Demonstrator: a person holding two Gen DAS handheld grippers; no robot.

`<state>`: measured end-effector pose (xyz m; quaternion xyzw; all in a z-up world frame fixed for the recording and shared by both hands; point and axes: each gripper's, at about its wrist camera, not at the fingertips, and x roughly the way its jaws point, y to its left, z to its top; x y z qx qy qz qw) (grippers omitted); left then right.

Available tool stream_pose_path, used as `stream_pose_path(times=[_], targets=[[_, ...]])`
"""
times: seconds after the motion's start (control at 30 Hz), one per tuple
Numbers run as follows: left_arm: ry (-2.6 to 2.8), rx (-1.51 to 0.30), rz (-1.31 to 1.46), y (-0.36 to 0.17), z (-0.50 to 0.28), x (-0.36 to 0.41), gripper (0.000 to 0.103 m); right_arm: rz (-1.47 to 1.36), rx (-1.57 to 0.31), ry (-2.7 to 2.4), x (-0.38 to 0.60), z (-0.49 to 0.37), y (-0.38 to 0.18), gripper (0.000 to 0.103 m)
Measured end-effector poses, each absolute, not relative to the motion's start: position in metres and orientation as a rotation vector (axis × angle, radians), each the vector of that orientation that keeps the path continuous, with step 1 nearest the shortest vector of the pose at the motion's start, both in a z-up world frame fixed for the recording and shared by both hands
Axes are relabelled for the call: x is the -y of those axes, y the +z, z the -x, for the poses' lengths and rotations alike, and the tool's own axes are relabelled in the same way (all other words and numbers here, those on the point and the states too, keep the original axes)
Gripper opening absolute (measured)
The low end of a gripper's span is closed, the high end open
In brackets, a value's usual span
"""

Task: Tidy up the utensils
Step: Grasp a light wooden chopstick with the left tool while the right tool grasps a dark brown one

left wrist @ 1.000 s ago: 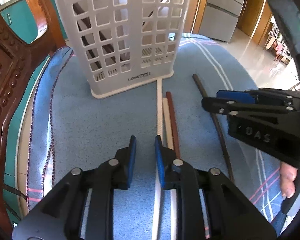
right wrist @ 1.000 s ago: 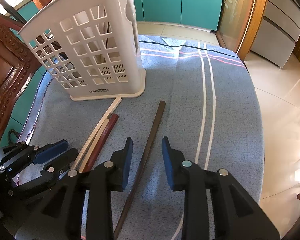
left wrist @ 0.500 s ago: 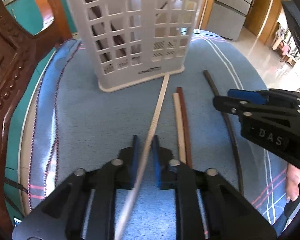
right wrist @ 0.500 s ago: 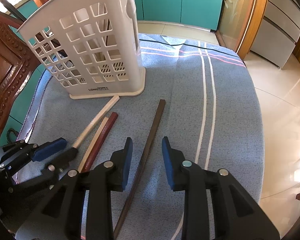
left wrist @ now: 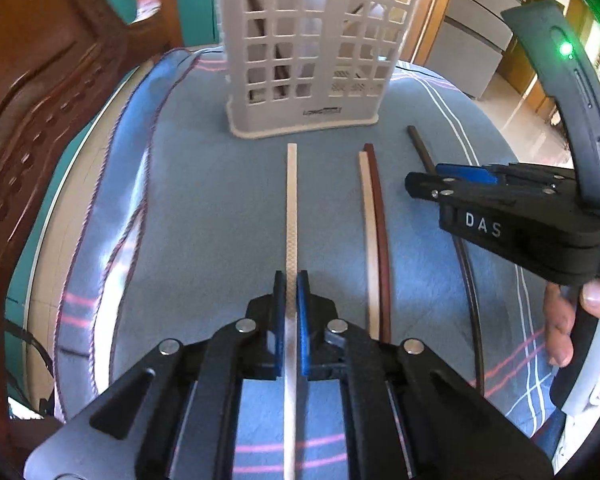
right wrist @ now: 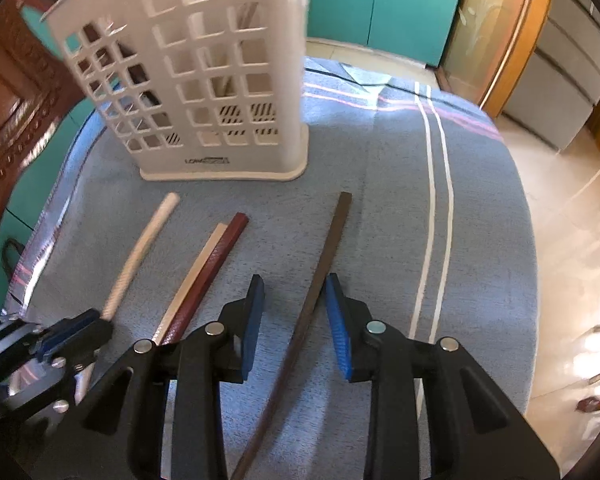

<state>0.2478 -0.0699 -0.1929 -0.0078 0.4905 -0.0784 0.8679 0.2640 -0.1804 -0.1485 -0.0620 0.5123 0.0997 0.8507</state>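
My left gripper [left wrist: 291, 280] is shut on a white textured chopstick [left wrist: 291, 208] and holds it pointing at the white lattice utensil basket [left wrist: 312, 52]. A cream chopstick [left wrist: 369, 232] and a red-brown chopstick [left wrist: 381, 232] lie side by side to its right. A dark brown chopstick [right wrist: 320, 272] lies on the cloth between the jaws of my open right gripper [right wrist: 294, 292], close to the right pad. The basket [right wrist: 204, 80] stands upright and holds several utensils. The white chopstick [right wrist: 140, 252] and the left gripper [right wrist: 72, 332] show at the lower left of the right wrist view.
A blue striped cloth [right wrist: 380, 168] covers the rounded table. A carved wooden chair back [left wrist: 32, 128] stands close at the left. The table's edge drops to a tiled floor [right wrist: 572, 208] on the right. Teal cabinets [right wrist: 380, 0] stand behind.
My left gripper closed on the white chopstick and pulled it away from the other two, lining it up with the basket. My right gripper moved so its jaws straddle the dark chopstick.
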Motion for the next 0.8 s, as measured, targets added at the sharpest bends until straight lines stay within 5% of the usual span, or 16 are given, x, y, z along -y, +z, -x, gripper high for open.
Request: stream_pose_path(times=[0.1,0.43,0.57,0.8], targets=[[-0.17,-1.001,0.024,-0.189,-0.251,0.063,0.007,0.14,-1.082,0.252,0.173,-0.261,-0.149,0.012],[-0.169,-0.98,0.001,-0.185,-0.259,0.07,0.012,0.14,-1.098,0.316,0.168,-0.25,-0.147,0.011],[-0.13,-0.993,0.01,-0.183,-0.257,0.075,0.001,0.134,-1.096,0.317,0.17,-0.25,-0.146,0.011],[-0.133,-0.988,0.09,-0.174,-0.248,0.048,0.001,0.123,-1.119,0.306,0.186,-0.253,-0.145,0.012]])
